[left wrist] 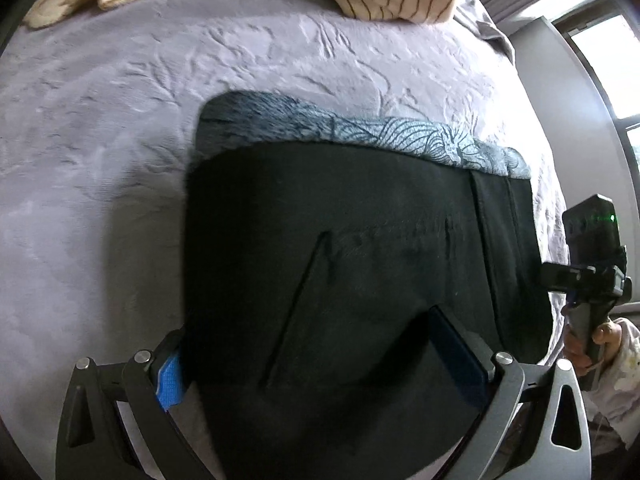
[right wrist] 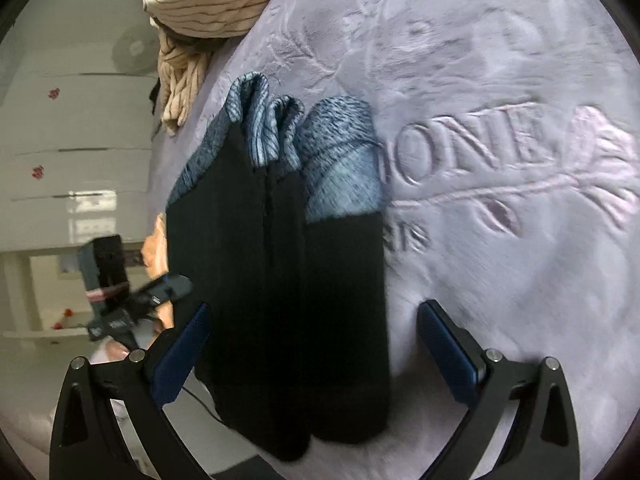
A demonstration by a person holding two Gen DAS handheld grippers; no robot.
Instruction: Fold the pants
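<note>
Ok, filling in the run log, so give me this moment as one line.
task: fold pants | pants: folded on bedspread | left gripper: open, astride pants | right gripper: open, astride pants

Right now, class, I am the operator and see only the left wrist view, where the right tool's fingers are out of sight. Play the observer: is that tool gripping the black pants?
Observer: No. In the right wrist view the right tool is open. The black pants lie between its fingers, unclamped.
Operator: Does the blue patterned end lie flat?
Observer: Not from that side. The blue patterned band shows several bunched layers.
Operator: Is anything beside the pants?
Observer: Yes, embossed letters "ONE" in the lavender blanket, right next to them.
</note>
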